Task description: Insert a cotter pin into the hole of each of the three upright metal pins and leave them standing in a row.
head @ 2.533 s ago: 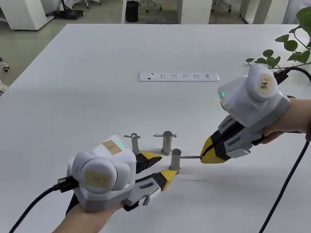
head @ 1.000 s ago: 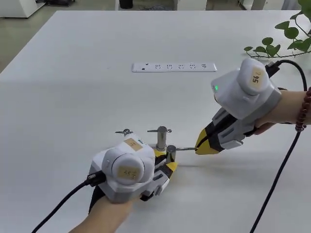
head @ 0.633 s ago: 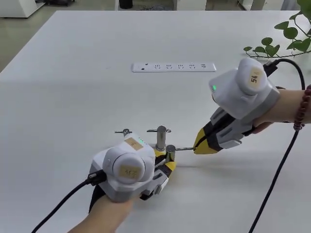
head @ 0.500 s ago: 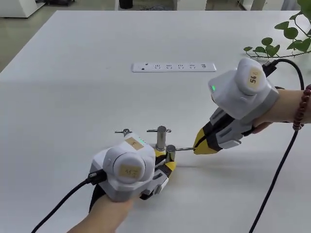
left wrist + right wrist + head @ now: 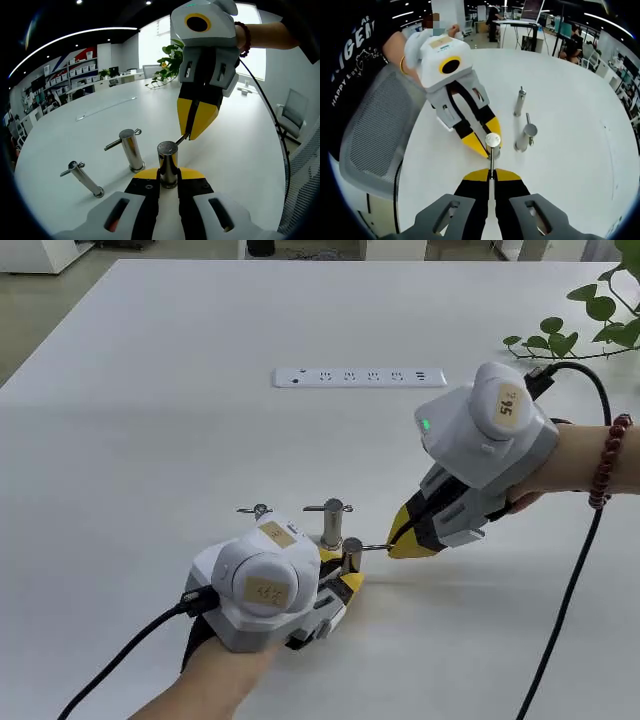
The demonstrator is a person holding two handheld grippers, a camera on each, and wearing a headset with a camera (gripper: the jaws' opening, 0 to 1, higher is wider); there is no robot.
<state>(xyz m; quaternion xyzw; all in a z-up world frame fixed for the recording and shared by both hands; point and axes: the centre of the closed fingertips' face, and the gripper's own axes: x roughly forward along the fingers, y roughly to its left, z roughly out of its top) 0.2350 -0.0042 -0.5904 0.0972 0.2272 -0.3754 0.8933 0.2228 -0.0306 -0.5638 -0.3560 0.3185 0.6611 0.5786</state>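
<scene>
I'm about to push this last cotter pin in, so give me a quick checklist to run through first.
1. Left tool clamped on the near metal pin: ok.
2. Near metal pin upright: ok.
3. Right tool shut on the cotter pin: ok.
4. Cotter pin's tip at the near metal pin's side: ok.
5. Tip actually in the hole: cannot tell, the hole is hidden.
6. Middle pin and far pin standing, each with its own cotter pin through: ok.

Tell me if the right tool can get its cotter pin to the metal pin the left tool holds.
Likely yes: the right tool, shut on the cotter pin, aims it at the metal pin near its top; the left tool clamps that pin low, leaving the approach free.
</scene>
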